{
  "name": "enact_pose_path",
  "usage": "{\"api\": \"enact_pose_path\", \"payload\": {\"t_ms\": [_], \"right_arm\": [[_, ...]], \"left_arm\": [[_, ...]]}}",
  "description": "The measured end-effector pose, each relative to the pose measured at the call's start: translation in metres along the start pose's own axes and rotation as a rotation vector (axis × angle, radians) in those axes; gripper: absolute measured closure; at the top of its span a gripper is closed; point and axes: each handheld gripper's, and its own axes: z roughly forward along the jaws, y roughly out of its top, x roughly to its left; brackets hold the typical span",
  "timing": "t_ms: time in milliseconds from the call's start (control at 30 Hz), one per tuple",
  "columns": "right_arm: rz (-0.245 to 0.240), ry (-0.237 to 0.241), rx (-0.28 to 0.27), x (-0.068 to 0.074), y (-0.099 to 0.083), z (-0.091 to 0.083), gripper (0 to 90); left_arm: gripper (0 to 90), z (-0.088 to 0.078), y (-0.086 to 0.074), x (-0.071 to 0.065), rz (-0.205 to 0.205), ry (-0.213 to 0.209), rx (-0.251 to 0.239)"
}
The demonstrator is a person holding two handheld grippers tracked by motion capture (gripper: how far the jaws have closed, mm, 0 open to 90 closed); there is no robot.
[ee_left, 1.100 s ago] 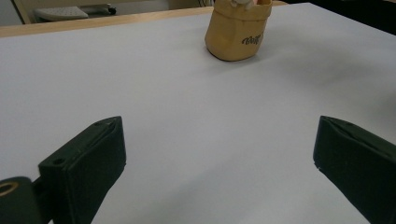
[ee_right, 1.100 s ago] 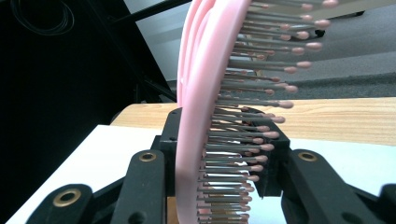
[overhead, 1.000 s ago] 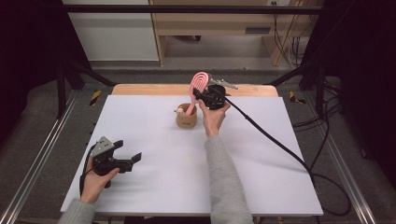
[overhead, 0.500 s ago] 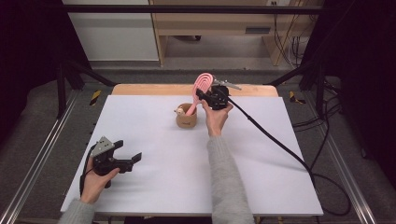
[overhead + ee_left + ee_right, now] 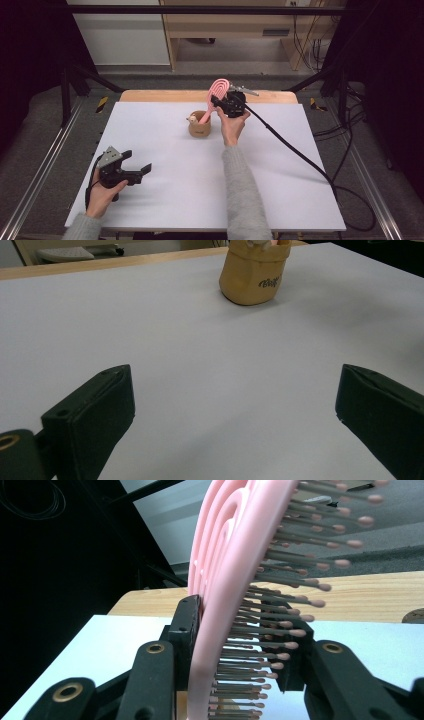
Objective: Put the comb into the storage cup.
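Observation:
A pink hairbrush (image 5: 219, 89) stands tilted, its handle down inside a tan cup (image 5: 199, 128) at the back middle of the white table (image 5: 165, 150). My right gripper (image 5: 217, 103) is shut on the brush just below its head. In the right gripper view the bristles (image 5: 280, 610) point right between the jaws of the right gripper (image 5: 240, 645). My left gripper (image 5: 143, 170) rests low at the front left, open with nothing in it. The left gripper view looks past the left gripper (image 5: 235, 405) toward the cup (image 5: 252, 275), far ahead.
A small pale object (image 5: 191, 119) sits at the cup's left rim. The right gripper's black cable (image 5: 300, 152) trails across the table's right side and off its edge. A wooden strip (image 5: 165, 95) runs along the table's back edge.
My right gripper and the brush have shifted slightly to the right above the cup. The left gripper has not moved.

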Motion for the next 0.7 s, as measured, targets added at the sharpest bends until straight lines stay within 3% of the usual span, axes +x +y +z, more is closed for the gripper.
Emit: {"api": "enact_pose_path", "payload": {"t_ms": [400, 700], "right_arm": [[-0.009, -0.004, -0.003, -0.0052, -0.0014, -0.0010, 58.4], [-0.053, -0.002, -0.022, -0.0084, -0.0012, -0.0032, 40.4]], "left_arm": [[2.5, 0.0003, -0.0001, -0.0001, 0.000, 0.000, 0.001], [2.5, 0.0006, -0.0002, 0.0000, 0.002, 0.000, 0.004]]}}
